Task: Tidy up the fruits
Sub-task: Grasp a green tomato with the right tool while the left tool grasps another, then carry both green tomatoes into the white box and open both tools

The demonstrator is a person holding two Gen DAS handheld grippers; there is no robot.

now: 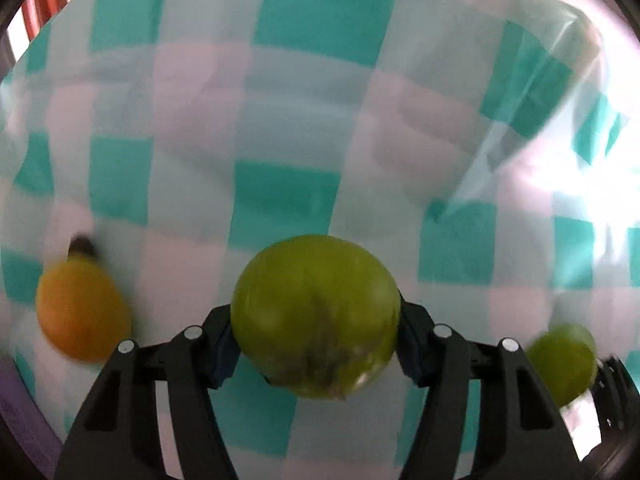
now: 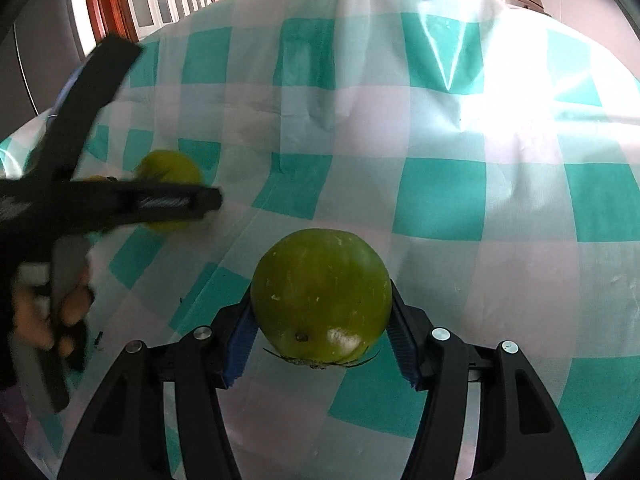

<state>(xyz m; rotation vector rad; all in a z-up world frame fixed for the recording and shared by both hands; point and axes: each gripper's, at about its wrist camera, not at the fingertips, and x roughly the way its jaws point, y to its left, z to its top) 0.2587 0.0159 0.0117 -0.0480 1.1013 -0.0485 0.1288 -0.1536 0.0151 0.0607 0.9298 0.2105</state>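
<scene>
**Both jaws clamped on green fruit**

Jaws on the left gripper press their blue ribbed pads against a round green fruit; the right gripper grips a second green fruit the same way, calyx end toward the camera. No earlier picture is at hand.

Motion blur softens the whole left wrist view. An orange-yellow fruit with a dark stem lies at lower left on the cloth, its kind unclear. At the lower right edge the other green fruit shows partly, cut off beside a dark gripper finger.

From the right wrist, the left gripper's black body hides the middle of its fruit, and a blurred hand holds its grip.

Skin on the sharper fruit is smooth, glossy and speckled pale. Beneath lies a creased, teal-and-white checked tablecloth, glaring at right. No writing is legible.
</scene>
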